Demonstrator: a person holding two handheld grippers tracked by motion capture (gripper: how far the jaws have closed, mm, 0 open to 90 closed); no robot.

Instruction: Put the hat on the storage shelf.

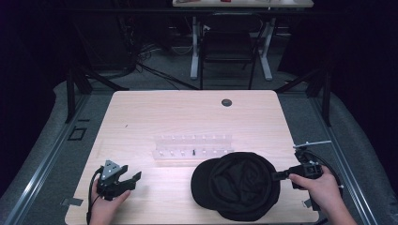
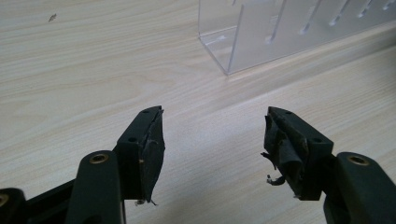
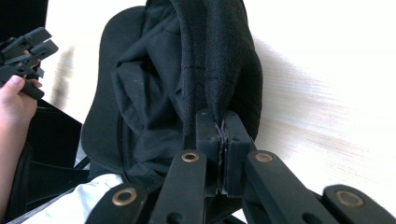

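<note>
1. Right now my right gripper (image 1: 277, 176) is pinching the rim of the black cap (image 1: 237, 185) at the cap's 3 o'clock edge; in the right gripper view the jaws are pressed together on a fold of the fabric (image 3: 219, 84).
2. The cap lies crown-down, its hollow facing up, on the near right part of the table (image 1: 141, 112), just in front of the clear rack (image 1: 192, 145). Its brim points toward 9 o'clock, so its long axis runs 9-to-3 across the table, in line with my right gripper.
3. My left gripper (image 1: 129, 180) rests low at the near left, jaws spread wide over bare wood; its own view shows nothing between the pads (image 2: 152, 149).
4. From the left gripper the cap lies at 3 o'clock, apart from it, with the brim as the closest part. The rack's end (image 2: 233, 42) sits ahead of it at about 1 o'clock.
5. I judge that the coming move turns on this: the brim end is free, and the left hand (image 1: 105, 206) is the nearer one to take it.
</note>
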